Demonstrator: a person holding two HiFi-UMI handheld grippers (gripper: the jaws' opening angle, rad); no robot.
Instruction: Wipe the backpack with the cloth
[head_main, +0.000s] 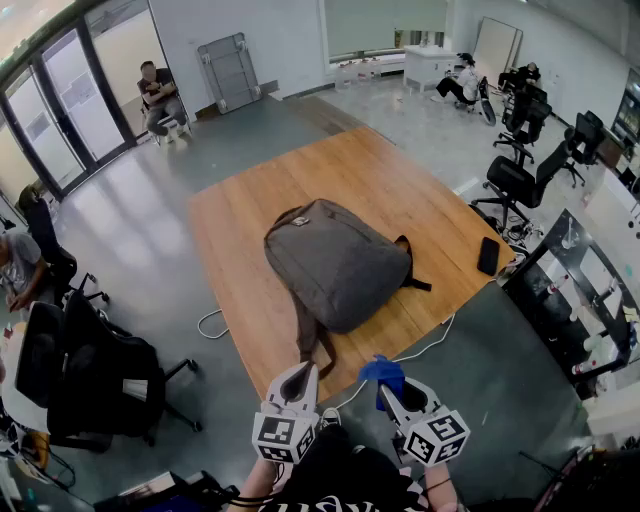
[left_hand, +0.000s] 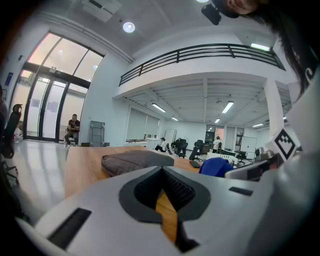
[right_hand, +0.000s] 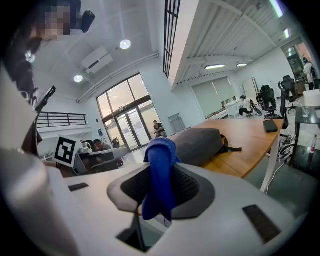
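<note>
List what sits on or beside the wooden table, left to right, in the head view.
white cable loop at the table's left edge → grey backpack → black phone near the right edge.

black phone (head_main: 488, 256) on wooden table (head_main: 390, 180)

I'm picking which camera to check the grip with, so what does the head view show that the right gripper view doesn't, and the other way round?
Only the head view shows the jaws of the left gripper, together and empty. Only the right gripper view shows up close how the right gripper is shut on the blue cloth, with its tail hanging below the pads. Both show the grey backpack lying on the wooden table with neither gripper touching it, and a dark phone.
</note>
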